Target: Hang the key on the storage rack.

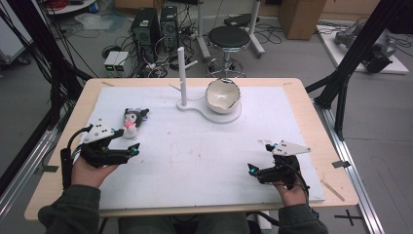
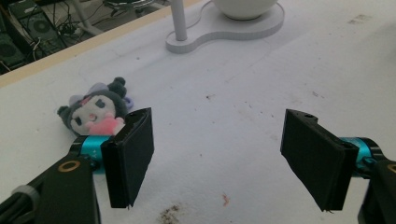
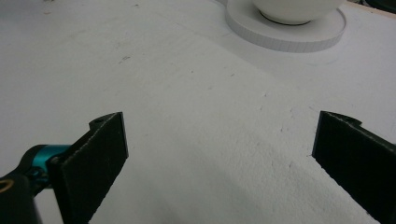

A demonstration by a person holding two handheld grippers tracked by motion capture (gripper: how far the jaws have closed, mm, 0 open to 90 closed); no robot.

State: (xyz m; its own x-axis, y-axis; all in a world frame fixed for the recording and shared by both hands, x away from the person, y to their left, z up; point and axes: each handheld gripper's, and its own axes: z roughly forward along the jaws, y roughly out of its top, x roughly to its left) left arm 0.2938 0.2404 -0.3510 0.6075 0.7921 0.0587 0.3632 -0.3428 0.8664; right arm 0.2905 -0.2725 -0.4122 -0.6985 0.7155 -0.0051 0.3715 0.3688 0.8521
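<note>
The left hand-held gripper (image 1: 127, 140) is hovering low over the white mat (image 1: 195, 161) at the left side of the tabletop (image 1: 311, 105), its jaws standing wide apart with nothing between them. The plush doll (image 1: 131, 119), a small dark-eared figure with a pink patch, is lying on the mat just beyond that gripper; in the left gripper view the doll (image 2: 95, 111) is sitting just behind the left jaw, apart from it as far as the angle lets me judge. The right hand-held gripper (image 1: 259, 157) is resting in the person's right hand near the front right of the mat, its jaws also spread wide over bare mat. Farther back, a white bowl (image 1: 223, 95) is sitting on a white stand base (image 1: 197, 108), beside an upright white post (image 1: 182, 75).
</note>
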